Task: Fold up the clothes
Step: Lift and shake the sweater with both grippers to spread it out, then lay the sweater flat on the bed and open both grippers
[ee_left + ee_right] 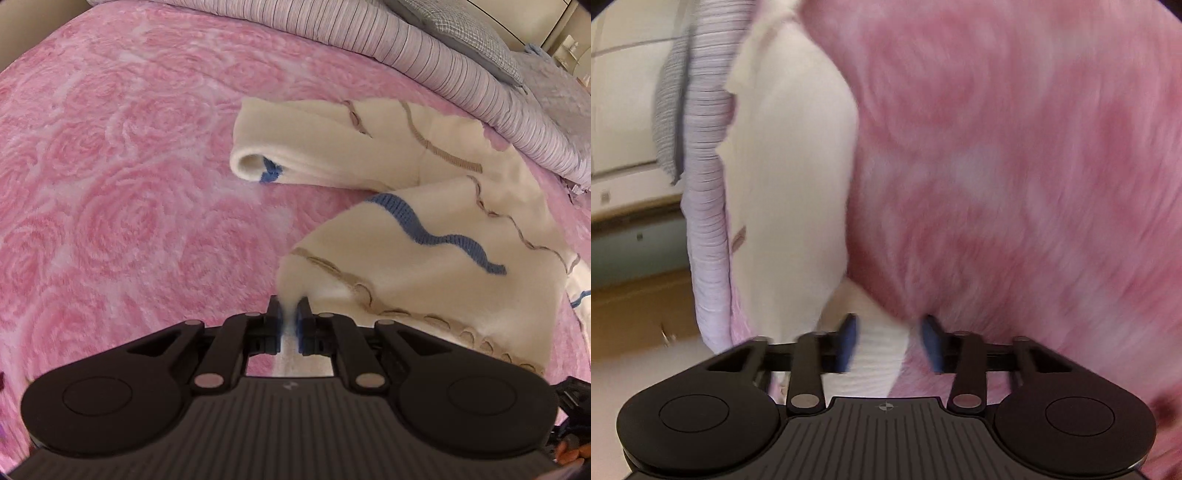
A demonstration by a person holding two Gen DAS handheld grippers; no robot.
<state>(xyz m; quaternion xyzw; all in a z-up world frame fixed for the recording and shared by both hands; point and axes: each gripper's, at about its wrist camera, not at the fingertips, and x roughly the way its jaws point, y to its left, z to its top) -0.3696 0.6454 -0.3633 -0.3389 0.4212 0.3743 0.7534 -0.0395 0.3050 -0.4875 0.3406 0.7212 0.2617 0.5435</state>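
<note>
A cream knit sweater [424, 258] with wavy blue and tan trim lies on the pink rose-patterned blanket [110, 184], with one sleeve [314, 147] stretched out to the left. My left gripper [289, 314] is shut on a corner of the sweater's hem, and a pinch of cream cloth shows between its blue pads. In the blurred right wrist view, my right gripper [890, 336] is open. Its fingers stand wide apart around a cream edge of the sweater [790, 184] without closing on it.
A striped lilac duvet [443, 74] is bunched along the far side of the bed, with a checked pillow [461, 26] on it. In the right wrist view the duvet [705, 221] borders the sweater, and a wall and wooden furniture [635, 306] lie beyond the bed's edge.
</note>
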